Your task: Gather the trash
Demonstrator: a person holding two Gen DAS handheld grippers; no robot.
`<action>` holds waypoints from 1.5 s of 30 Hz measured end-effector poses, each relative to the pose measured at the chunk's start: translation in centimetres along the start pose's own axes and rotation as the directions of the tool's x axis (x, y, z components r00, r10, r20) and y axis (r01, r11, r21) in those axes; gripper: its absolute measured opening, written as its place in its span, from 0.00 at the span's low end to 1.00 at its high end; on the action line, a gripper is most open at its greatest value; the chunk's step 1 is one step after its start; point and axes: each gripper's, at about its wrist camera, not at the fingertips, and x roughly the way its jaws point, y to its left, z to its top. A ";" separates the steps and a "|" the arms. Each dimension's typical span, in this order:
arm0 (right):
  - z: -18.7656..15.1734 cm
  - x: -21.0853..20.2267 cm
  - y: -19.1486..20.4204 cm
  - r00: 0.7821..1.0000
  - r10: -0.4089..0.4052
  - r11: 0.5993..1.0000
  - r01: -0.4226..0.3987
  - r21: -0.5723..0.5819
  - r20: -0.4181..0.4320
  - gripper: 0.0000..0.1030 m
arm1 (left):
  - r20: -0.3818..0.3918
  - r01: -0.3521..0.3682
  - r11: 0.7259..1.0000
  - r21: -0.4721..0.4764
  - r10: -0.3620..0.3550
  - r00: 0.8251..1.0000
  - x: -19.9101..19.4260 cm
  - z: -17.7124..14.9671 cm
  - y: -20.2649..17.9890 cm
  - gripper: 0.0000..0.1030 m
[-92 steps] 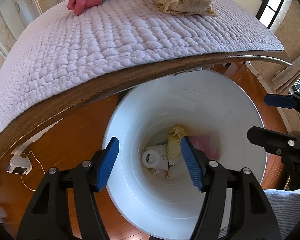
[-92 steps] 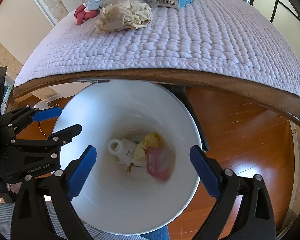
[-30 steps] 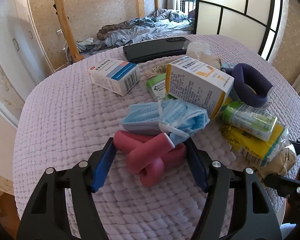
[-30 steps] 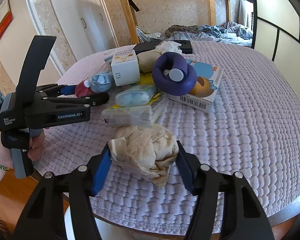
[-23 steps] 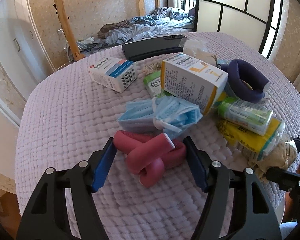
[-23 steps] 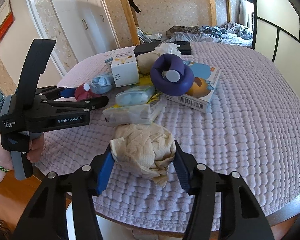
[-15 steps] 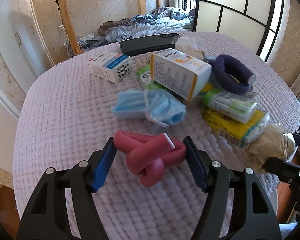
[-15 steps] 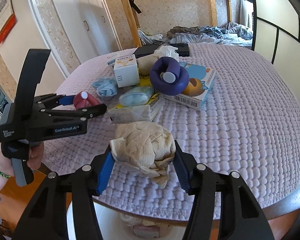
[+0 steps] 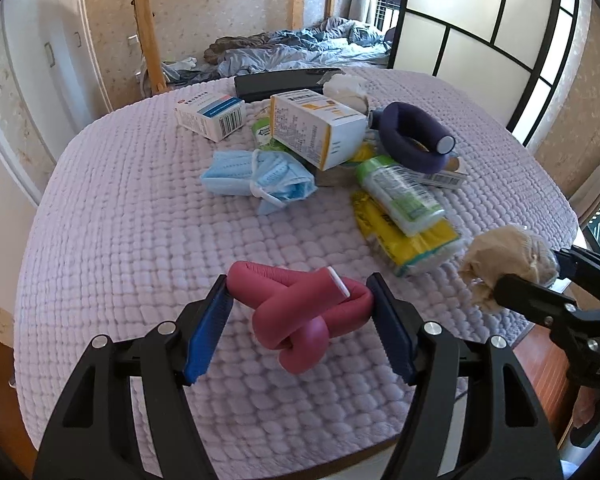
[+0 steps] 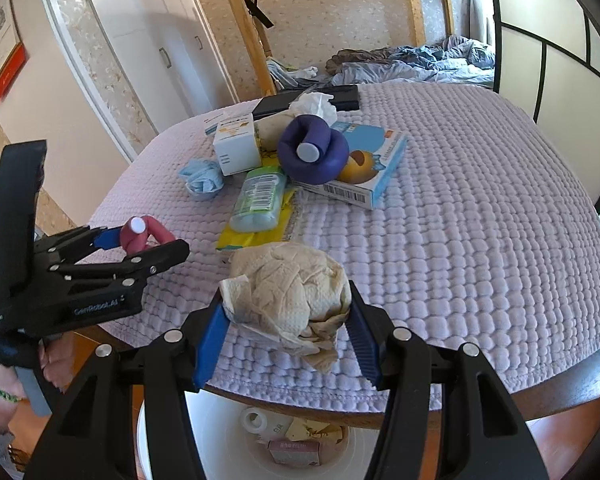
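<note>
A knotted pink foam roller (image 9: 300, 314) is clamped between the blue pads of the left gripper (image 9: 300, 326), low over the quilted lilac table cover (image 9: 120, 240). Behind the roller, blue face masks (image 9: 256, 178) are piled. Right of the roller, a crumpled tan paper wad (image 9: 508, 258) is pinched by the right gripper (image 9: 540, 280).

The white bin (image 10: 164, 432) is mostly hidden under the table edge. Print on the boxes (image 9: 210, 114) can't be read.

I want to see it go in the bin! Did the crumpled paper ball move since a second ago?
Yes. The right gripper has pulled the paper ball back from the yellow packet toward the table edge, above the white bin.
</note>
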 end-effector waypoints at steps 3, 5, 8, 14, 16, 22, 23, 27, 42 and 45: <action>-0.1 -0.1 -0.1 1.000 0.000 1.000 0.000 -0.004 -0.009 0.53 | 0.001 -0.006 1.000 -0.014 0.006 1.000 -0.2 -0.3 -0.2 0.68; -0.2 -0.4 -0.1 1.000 0.001 1.000 -0.001 -0.007 -0.008 0.53 | 0.002 -0.011 1.000 -0.017 0.011 1.000 -0.4 -0.4 -0.4 0.68; -0.3 -0.9 0.0 1.000 0.007 1.000 -0.008 -0.015 -0.004 0.53 | 0.003 -0.025 1.000 -0.013 0.025 1.000 -1.0 -0.8 -0.8 0.68; -0.5 -2.0 0.4 1.000 0.020 0.999 -0.020 -0.042 -0.010 0.53 | -0.009 -0.033 0.999 -0.023 0.033 0.999 -1.9 -1.4 -1.3 0.68; -0.7 -2.5 0.5 1.000 0.024 0.999 -0.025 -0.049 -0.011 0.53 | -0.008 -0.034 0.999 -0.020 0.033 0.999 -2.2 -1.8 -1.6 0.68; -1.6 -3.6 0.6 0.999 0.027 0.998 -0.028 -0.062 -0.022 0.53 | -0.008 -0.040 0.999 -0.025 0.039 0.999 -3.3 -2.7 -2.2 0.68; -1.7 -3.6 0.6 0.999 0.026 0.998 -0.028 -0.062 -0.024 0.53 | -0.009 -0.037 0.999 -0.035 0.037 0.999 -3.5 -2.9 -2.2 0.68; -2.2 -4.1 0.6 0.999 0.037 0.998 -0.038 -0.051 -0.033 0.53 | -0.009 -0.028 0.998 -0.055 0.028 1.000 -4.0 -3.2 -2.4 0.68; -4.6 -5.8 1.2 0.997 0.046 0.997 -0.050 -0.058 -0.069 0.53 | -0.017 -0.017 1.000 -0.024 0.017 1.000 -5.8 -5.4 -4.2 0.68; -5.0 -6.1 1.2 0.996 0.047 0.997 -0.051 -0.057 -0.074 0.53 | -0.019 -0.011 1.000 -0.020 0.011 1.000 -6.2 -5.8 -4.4 0.68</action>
